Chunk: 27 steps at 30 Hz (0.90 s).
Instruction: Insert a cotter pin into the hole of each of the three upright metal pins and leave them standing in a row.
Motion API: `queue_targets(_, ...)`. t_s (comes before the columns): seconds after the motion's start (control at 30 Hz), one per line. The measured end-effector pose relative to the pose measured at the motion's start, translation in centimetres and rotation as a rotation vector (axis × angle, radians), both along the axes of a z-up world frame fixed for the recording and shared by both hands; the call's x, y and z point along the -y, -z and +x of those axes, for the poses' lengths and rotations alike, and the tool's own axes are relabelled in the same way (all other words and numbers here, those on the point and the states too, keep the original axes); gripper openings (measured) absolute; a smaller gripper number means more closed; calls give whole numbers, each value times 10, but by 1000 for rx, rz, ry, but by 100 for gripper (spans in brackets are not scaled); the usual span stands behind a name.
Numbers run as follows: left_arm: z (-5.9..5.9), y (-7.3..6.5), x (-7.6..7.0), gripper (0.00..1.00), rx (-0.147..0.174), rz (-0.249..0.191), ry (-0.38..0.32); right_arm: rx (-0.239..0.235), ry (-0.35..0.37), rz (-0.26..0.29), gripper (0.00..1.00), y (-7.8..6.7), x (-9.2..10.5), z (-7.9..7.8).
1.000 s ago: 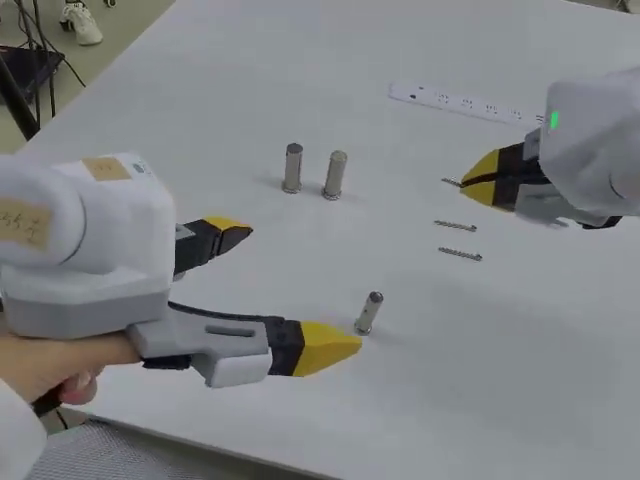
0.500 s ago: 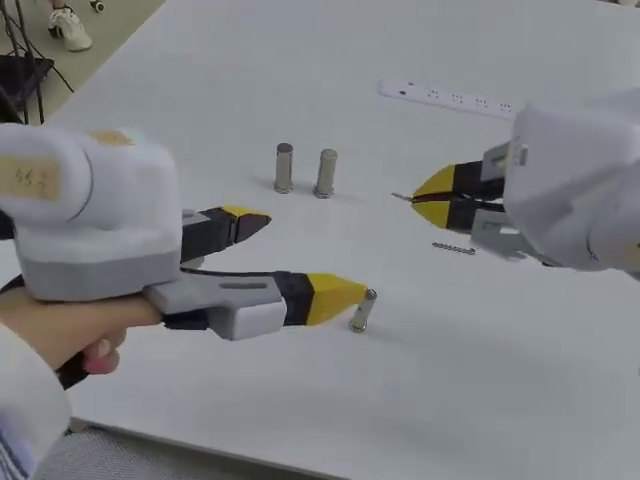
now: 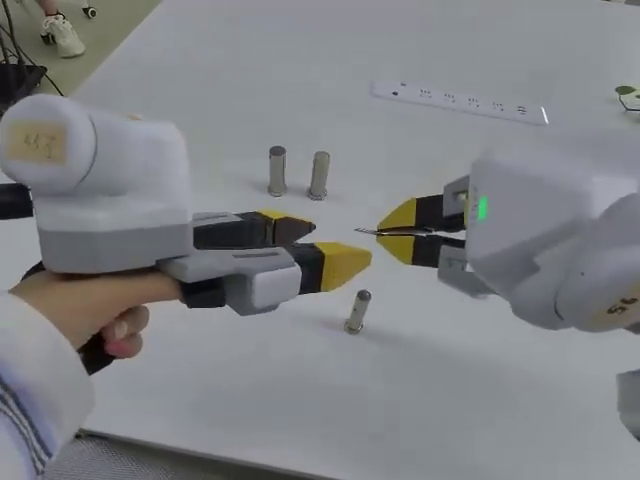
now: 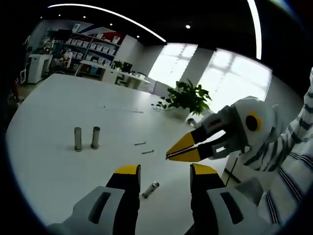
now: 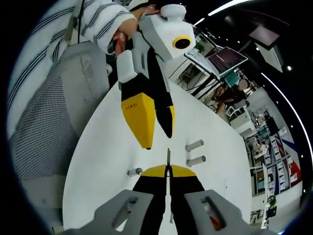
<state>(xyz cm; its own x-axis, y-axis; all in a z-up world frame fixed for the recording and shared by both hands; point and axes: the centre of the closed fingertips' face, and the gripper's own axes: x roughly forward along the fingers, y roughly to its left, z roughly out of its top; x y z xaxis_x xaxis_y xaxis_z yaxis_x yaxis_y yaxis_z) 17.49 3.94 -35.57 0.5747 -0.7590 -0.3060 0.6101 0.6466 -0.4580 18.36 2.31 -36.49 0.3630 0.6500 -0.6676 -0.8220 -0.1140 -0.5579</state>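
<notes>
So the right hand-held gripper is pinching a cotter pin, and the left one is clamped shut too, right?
Not quite. The right hand-held gripper does pinch a cotter pin, but the left hand-held gripper is open; the left gripper view shows its jaws apart.

The left gripper (image 3: pixel 335 243) and the right gripper (image 3: pixel 385 228) are both showing white-and-grey housings, black jaws and yellow tips. A green light (image 3: pixel 483 208) is glowing on the right one's white body. The cotter pin (image 3: pixel 366 231) is appearing dark grey. The three metal pins (image 3: pixel 277 170) (image 3: pixel 319 175) (image 3: pixel 357 311) are gleaming silver-grey against the plain white table (image 3: pixel 180 90). The power strip (image 3: pixel 460 100) is reading white. The person's sleeve (image 4: pixel 291 161) is displaying white cloth with dark stripes. The chair (image 5: pixel 58 117) is showing grey mesh, and the plant (image 4: pixel 188 95) is showing green.
</notes>
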Motion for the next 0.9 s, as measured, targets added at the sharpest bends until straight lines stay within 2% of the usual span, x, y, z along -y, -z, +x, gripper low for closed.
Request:
queue_targets(0.17, -3, 5, 6, 32, -30, 4, 17, -12, -15, 6, 0, 4, -6, -8)
queue_targets(0.27, -4, 4, 8, 26, -63, -38, 11, -17, -20, 7, 0, 6, -8, -10)
queue_targets(0.37, -6, 5, 8, 22, -78, -51, 12, -18, -21, 8, 0, 6, -9, -12)
queue_targets(0.63, -6, 4, 7, 10, -102, -90, 3, -20, -22, 19, 0, 5, -12, -15)
queue_targets(0.9, -7, 5, 5, 5, -109, -97, -2, -19, -23, 29, 0, 3, -13, -17)
